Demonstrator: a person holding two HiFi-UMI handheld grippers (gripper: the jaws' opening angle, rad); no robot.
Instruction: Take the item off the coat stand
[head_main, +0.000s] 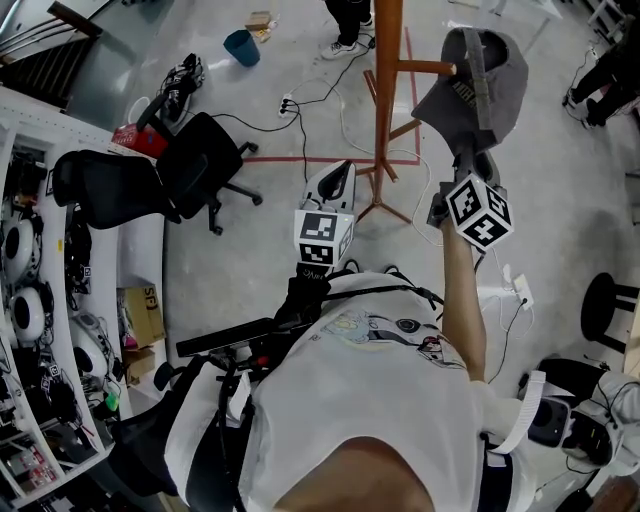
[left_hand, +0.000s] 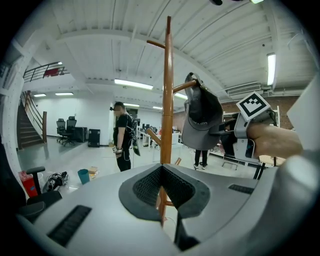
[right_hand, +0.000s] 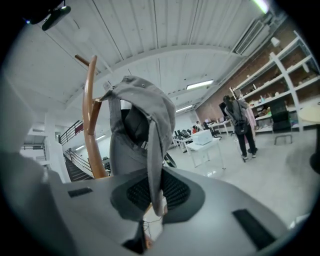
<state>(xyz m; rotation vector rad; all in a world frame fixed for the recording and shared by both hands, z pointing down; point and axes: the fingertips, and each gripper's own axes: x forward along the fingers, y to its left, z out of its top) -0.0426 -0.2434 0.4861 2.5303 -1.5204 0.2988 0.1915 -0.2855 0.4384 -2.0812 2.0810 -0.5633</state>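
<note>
A grey cap (head_main: 470, 85) hangs on a side peg of the wooden coat stand (head_main: 388, 60). My right gripper (head_main: 462, 150) reaches up from below and is shut on the cap's lower edge. In the right gripper view a strip of the cap (right_hand: 137, 130) is pinched between the pads of the right gripper (right_hand: 155, 192), with the coat stand (right_hand: 90, 115) just left of it. My left gripper (head_main: 335, 180) is lower, left of the stand's base, shut and holding nothing. From the left gripper (left_hand: 161, 192) I see the coat stand (left_hand: 167, 100), the cap (left_hand: 200, 117) and the right gripper (left_hand: 227, 131).
Two black office chairs (head_main: 200, 160) stand at the left beside white shelves (head_main: 30, 300). A blue bucket (head_main: 241, 46) and a power strip with cables (head_main: 288, 103) lie on the floor. A black stool (head_main: 603, 305) is at the right. A person in black (left_hand: 121, 135) stands beyond the stand.
</note>
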